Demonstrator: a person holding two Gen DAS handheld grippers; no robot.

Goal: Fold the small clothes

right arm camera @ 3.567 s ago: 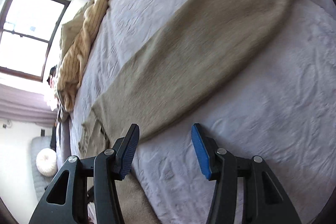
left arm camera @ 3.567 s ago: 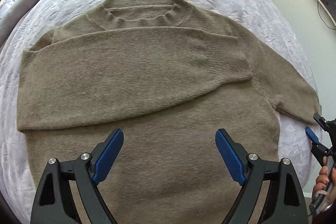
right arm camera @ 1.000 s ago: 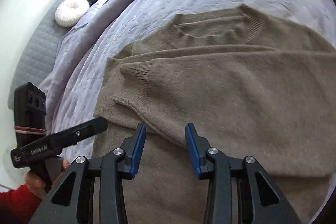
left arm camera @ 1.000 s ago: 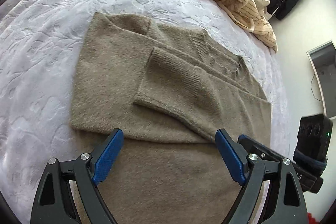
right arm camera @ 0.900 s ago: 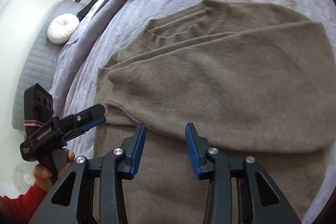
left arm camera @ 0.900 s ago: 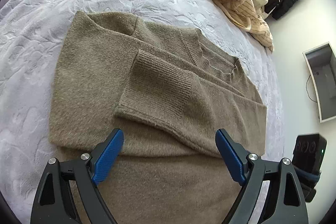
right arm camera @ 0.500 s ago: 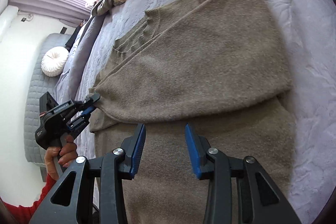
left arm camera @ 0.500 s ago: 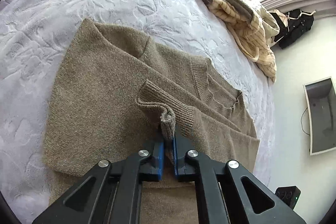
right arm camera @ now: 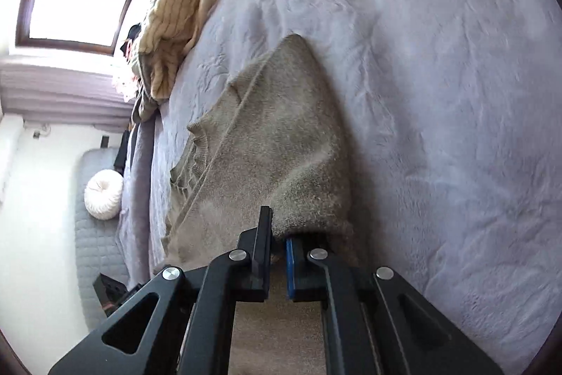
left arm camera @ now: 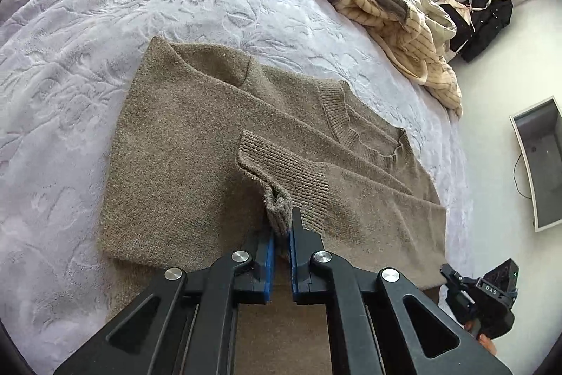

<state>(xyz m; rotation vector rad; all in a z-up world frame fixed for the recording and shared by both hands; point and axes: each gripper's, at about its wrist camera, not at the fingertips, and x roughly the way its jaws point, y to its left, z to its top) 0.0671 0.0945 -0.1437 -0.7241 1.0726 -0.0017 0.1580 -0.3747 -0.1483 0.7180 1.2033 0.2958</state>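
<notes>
A brown sweater (left arm camera: 196, 164) lies flat on the bed (left arm camera: 105, 23), with its neck end pointing toward the pile of clothes (left arm camera: 386, 9). The left gripper (left arm camera: 281, 234) pinches the ribbed cuff (left arm camera: 281, 171) of the sleeve folded across the sweater's chest. The right gripper (right arm camera: 277, 234) has just been closing, and its jaws now pinch the sweater's other side edge. I think both hands will lift together next.

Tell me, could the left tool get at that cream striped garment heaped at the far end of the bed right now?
Probably not as things stand. The left tool is shut on the sweater's ribbed cuff, so it is occupied, and the striped garment lies well beyond the sweater across open bedspread. Nothing blocks the path; it would need to let go first.
</notes>
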